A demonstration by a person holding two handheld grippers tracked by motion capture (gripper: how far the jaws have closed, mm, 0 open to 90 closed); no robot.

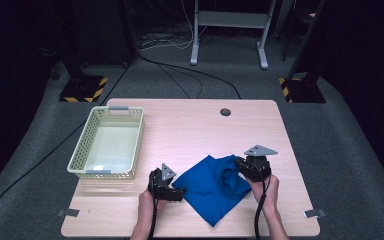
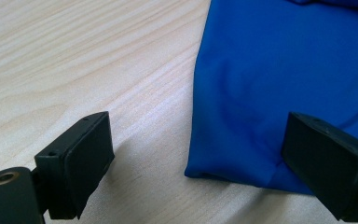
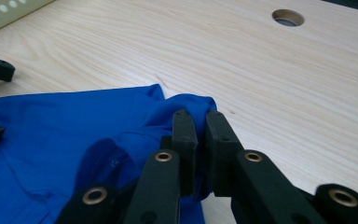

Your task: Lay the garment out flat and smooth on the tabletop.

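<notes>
**Cloth Pinched at One Corner, Second Gripper Standing Spread at the Opposite Edge**

Nearest the high camera, two forearms are seen entering from the bottom edge, each hand holding a gripper.

The table (image 1: 190,125) is made of pale wood, with a round hole (image 1: 225,112) near its far edge. A cream perforated basket (image 1: 108,143) is set on its left part, well apart from the cloth.

The blue cloth (image 1: 211,186) is laid on the near middle of the table, between the two grippers. Most of it lies flat; its right corner is raised and bunched.

The right gripper (image 1: 241,165) is positioned at that raised corner. In the right gripper view its jaws are pressed nearly together, and a fold of the cloth (image 3: 74,140) is pinched between them.

The left gripper (image 1: 180,192) is held at the left edge of the cloth. In the left gripper view its jaws are spread wide: one is over bare wood, the other is over the cloth (image 2: 279,84). The edge of the cloth lies between them and is not clamped.
</notes>
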